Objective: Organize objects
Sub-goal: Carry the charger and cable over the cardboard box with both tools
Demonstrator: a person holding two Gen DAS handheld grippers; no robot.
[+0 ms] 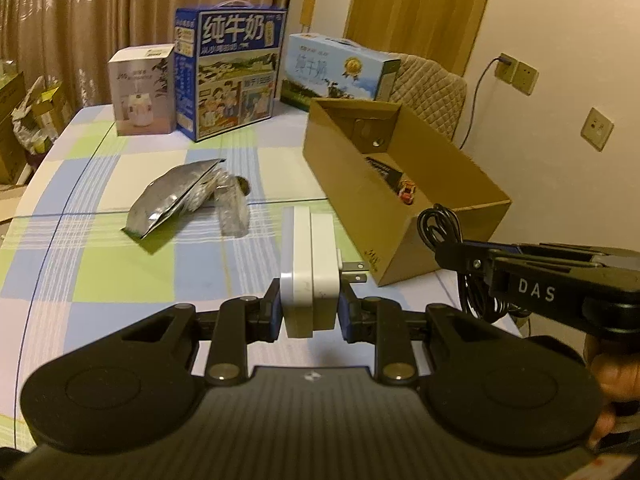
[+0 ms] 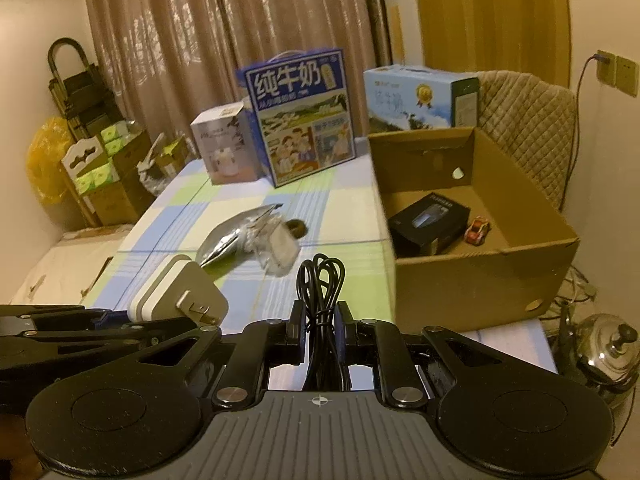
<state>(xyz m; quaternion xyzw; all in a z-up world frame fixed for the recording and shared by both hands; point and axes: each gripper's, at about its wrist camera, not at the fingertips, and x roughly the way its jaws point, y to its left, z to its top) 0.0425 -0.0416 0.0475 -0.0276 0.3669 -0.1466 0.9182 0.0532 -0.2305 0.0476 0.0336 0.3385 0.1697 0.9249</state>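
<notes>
1. black claw linkages fill the bottom of both views; the left claw is closed on a white charger, which is held upright between the pads with its two metal prongs pointing right.
2. the right claw is closed tight on a bundled black cable, whose loops stand up above the pads.
3. both held things are seen raised above the checked tabletop, side by side, the charger just left of the cable.
4. an open cardboard box is seen ahead and to the right of both claws; a black carton and a small toy car lie inside it.
5. a silver pouch and a clear plastic wrap lie on the tabletop beyond the charger.
6. two milk cartons and a small white box are stood at the far edge.
</notes>
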